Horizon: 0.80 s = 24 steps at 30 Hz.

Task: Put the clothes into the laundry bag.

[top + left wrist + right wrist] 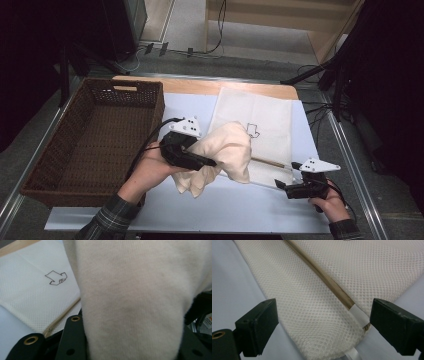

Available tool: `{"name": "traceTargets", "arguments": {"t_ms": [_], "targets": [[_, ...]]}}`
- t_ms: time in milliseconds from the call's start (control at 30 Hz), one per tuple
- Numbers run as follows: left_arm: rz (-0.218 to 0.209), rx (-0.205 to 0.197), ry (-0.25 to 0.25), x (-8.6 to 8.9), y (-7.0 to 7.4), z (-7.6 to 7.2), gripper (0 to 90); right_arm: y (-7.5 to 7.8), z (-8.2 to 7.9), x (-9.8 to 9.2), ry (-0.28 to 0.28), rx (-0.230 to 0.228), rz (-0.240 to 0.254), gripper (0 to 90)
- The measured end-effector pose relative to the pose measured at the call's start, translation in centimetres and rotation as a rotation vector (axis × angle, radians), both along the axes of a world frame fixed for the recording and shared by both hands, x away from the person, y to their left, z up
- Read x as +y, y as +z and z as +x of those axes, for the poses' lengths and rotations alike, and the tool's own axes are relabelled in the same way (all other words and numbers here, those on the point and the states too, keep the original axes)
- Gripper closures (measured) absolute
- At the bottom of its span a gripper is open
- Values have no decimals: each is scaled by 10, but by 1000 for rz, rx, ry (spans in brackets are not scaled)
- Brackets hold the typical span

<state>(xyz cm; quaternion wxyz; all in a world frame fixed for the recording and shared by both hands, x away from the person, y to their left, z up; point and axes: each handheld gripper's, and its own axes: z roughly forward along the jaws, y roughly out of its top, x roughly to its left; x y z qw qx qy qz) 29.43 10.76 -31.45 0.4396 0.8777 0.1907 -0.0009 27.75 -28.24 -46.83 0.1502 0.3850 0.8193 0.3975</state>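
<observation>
A cream cloth (227,150) hangs bunched over the near left part of a white mesh bag (265,120). My left gripper (212,162) is shut on the cloth from the left. In the left gripper view the cloth (140,295) runs up between the black jaws of the left gripper (130,342). The mesh bag (25,292) lies flat with a small drawn logo (56,278) and a tan zipper (62,315). My right gripper (282,186) stands open at the bag's near right corner. That corner (324,335) and its zipper end (359,315) lie between the jaws of the right gripper (324,325), untouched.
A brown wicker basket (155,107) stands at the left of the table, beside the left hand. The bag lies on a pale blue mat (225,207). Cables and dark stands ring the table's far and right sides.
</observation>
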Motion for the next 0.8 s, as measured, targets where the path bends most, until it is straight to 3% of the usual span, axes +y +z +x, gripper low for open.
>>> {"name": "traceTargets", "arguments": {"t_ms": [267,633,800], "targets": [[16,6,-32,-22,-16,-4,576,0,0,0,0,-1,1,85],[1,14,-55,-40,-39,-8,576,0,0,0,1,-3,1,85],[36,6,-76,-53,-53,-10,576,1,0,0,1,-3,2,85]]}}
